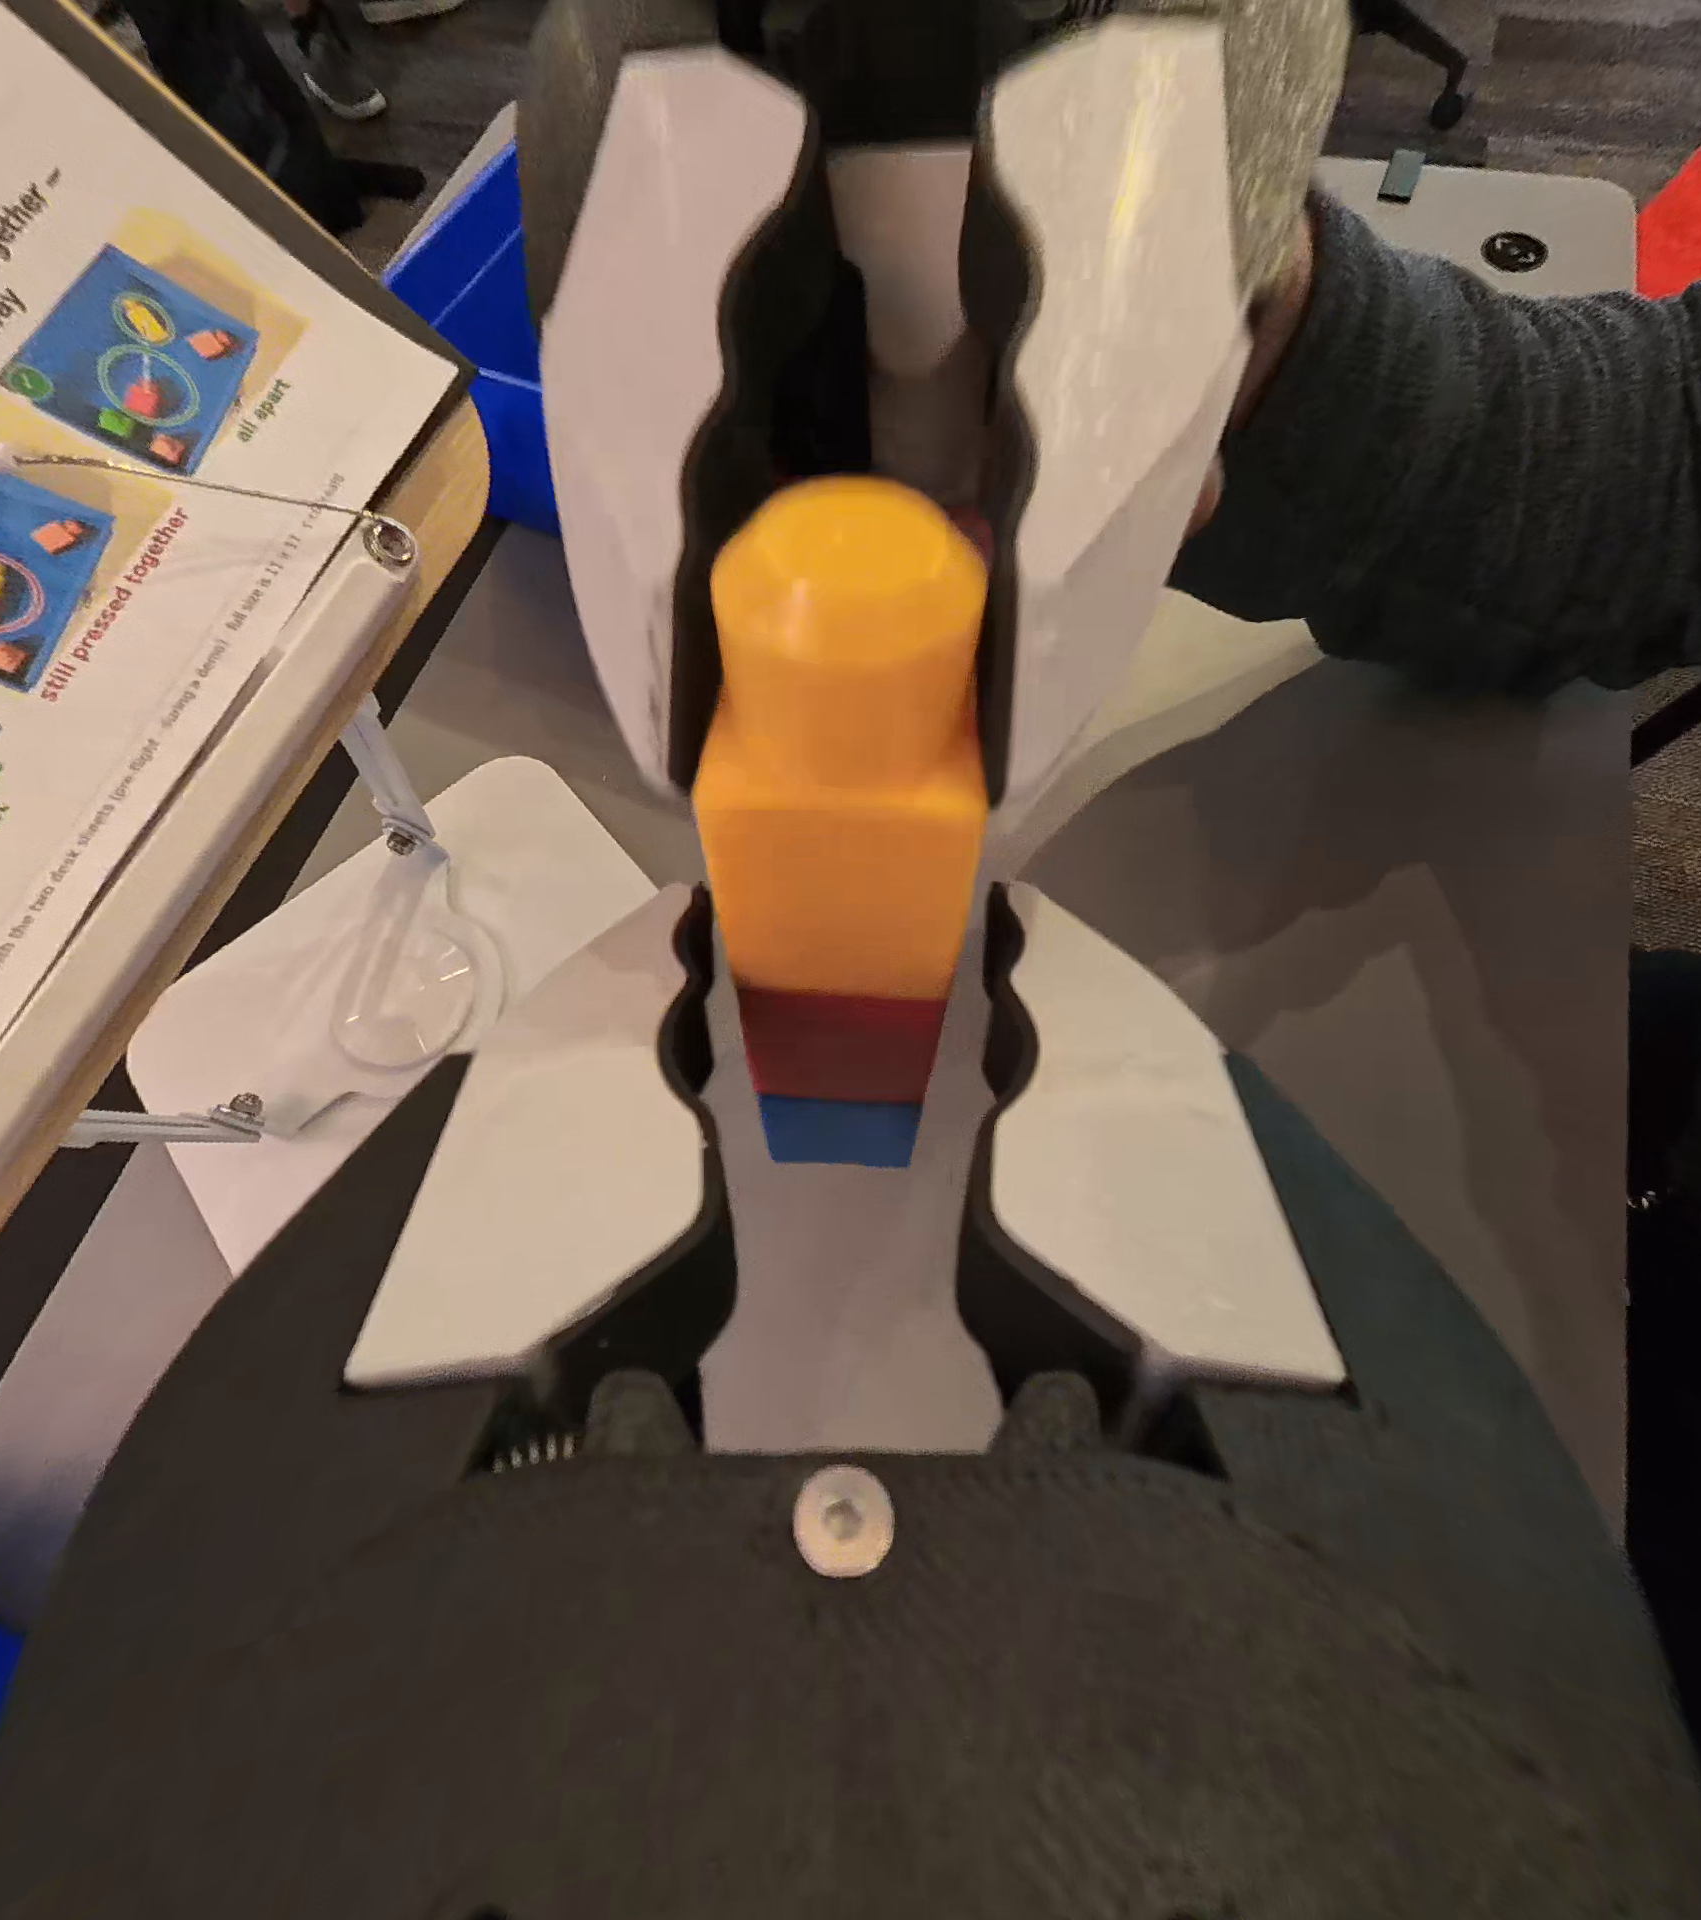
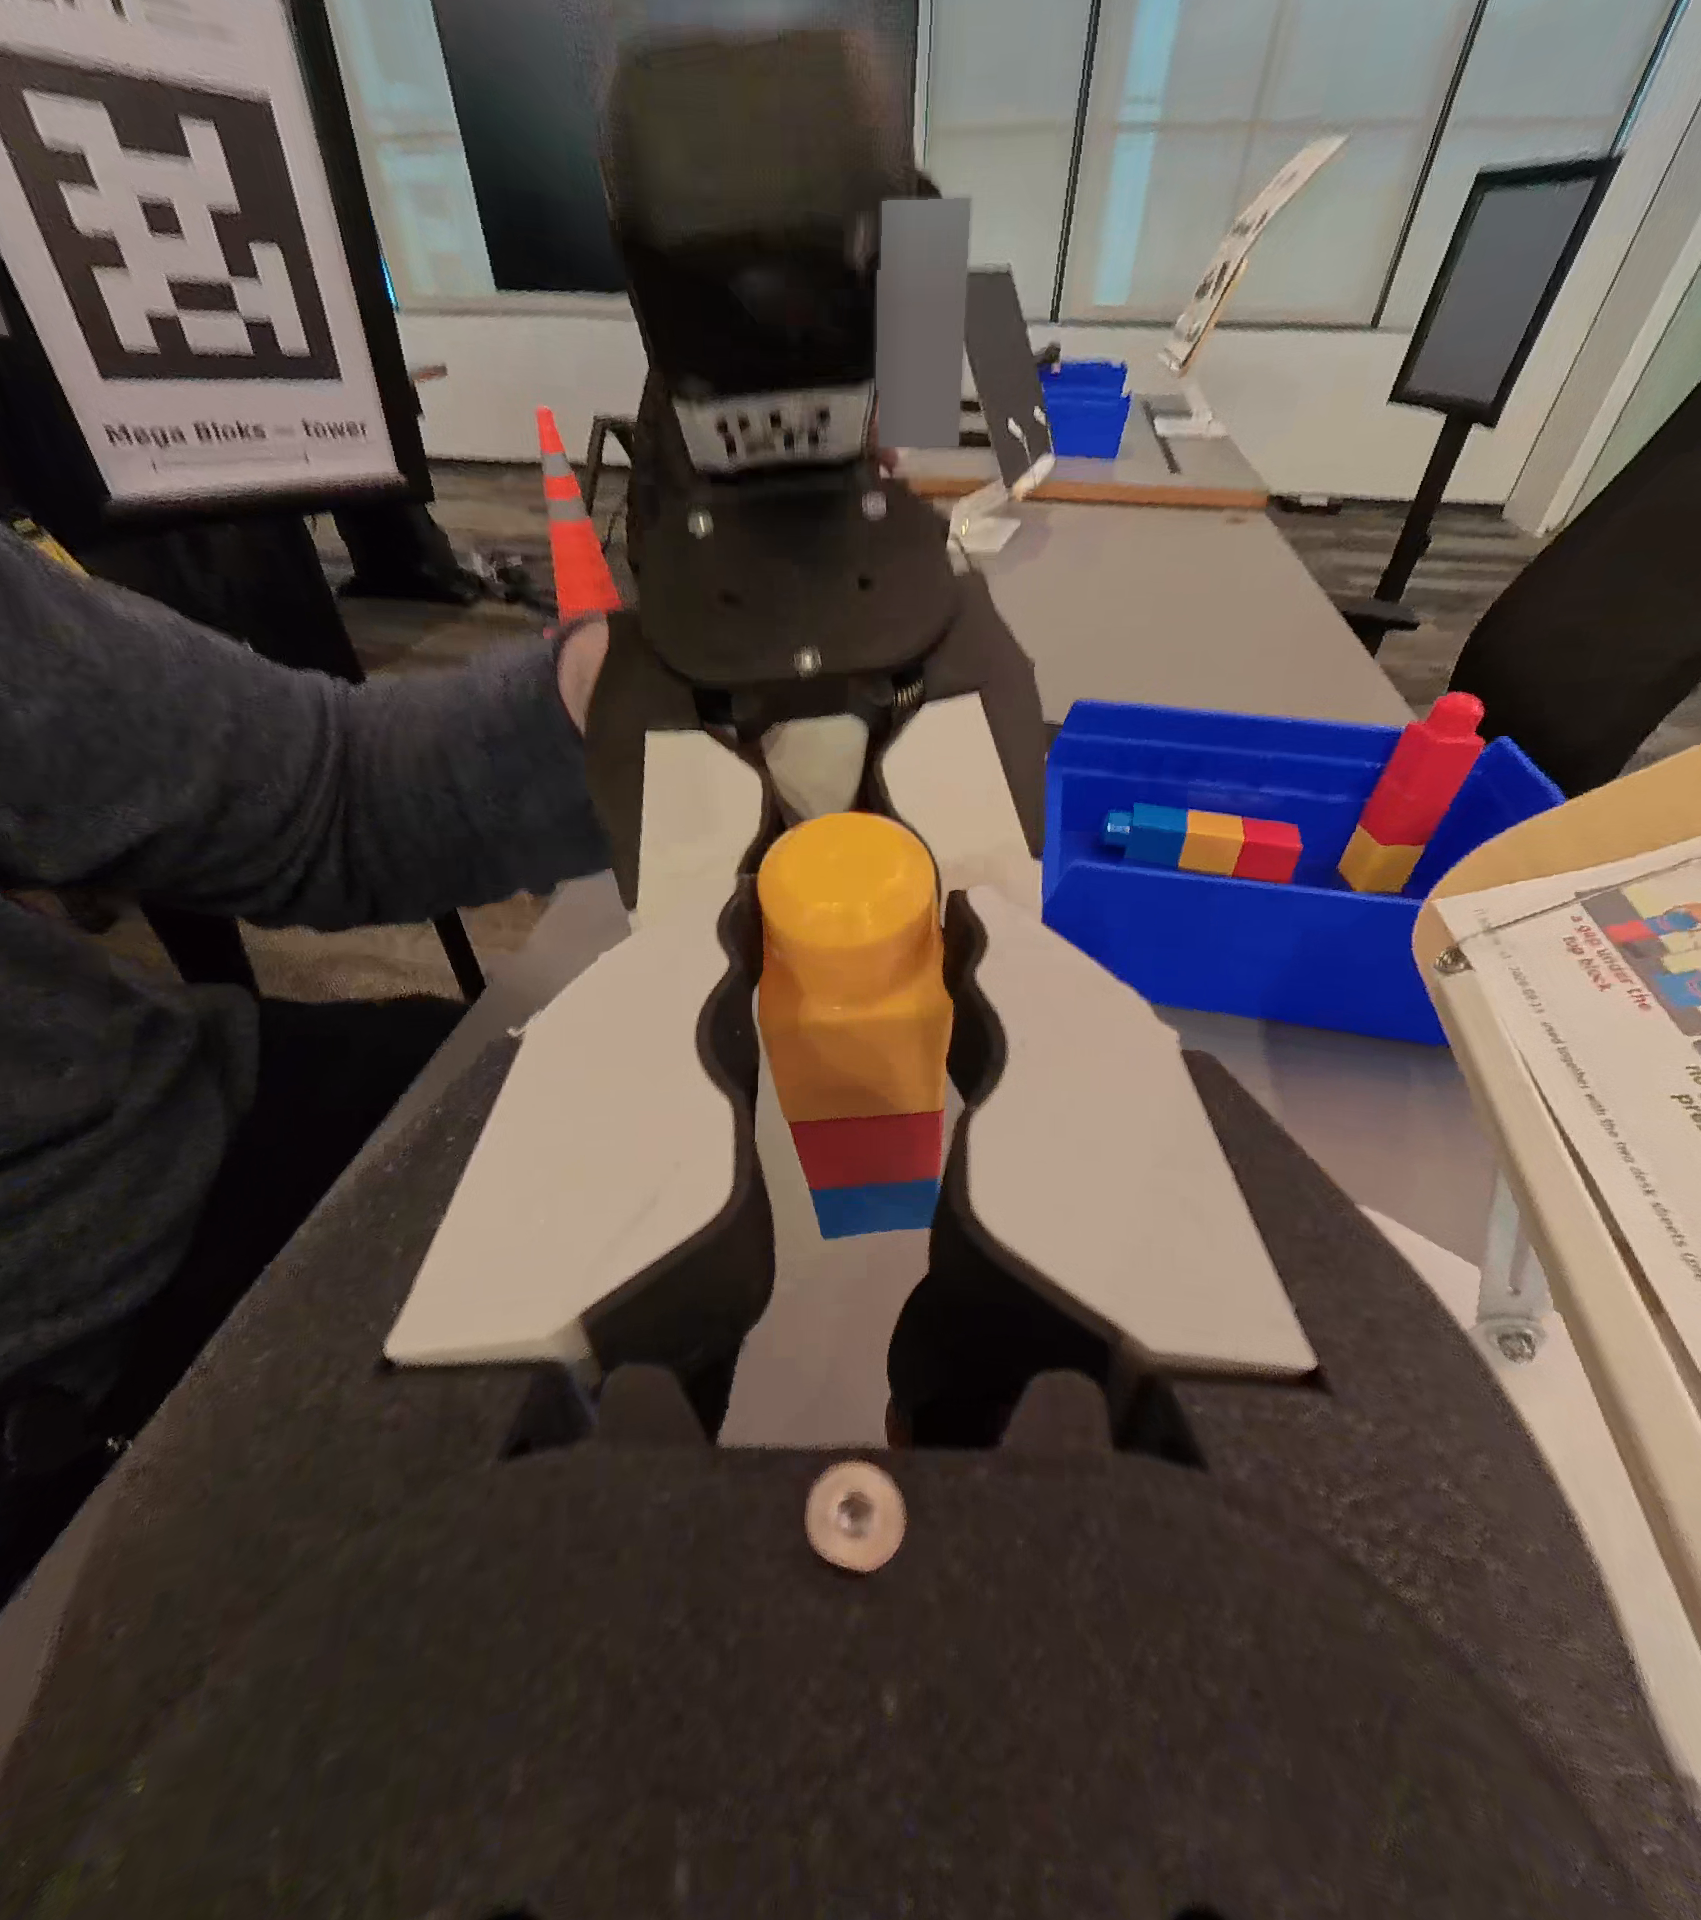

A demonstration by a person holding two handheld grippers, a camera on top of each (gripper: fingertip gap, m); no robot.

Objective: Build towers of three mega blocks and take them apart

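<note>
Now right claw (image 2: 851,914) clenched on orange top block (image 2: 846,1018); left claw (image 1: 841,904) grip unclear; printed instruction sheet (image 1: 98,582) beside.

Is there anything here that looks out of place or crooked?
Mostly tidy. In the blue bin, one finished tower lies flat on its side and another leans tilted against the wall. The orange-red-blue tower between both grippers looks straight, with no visible gaps.
</note>
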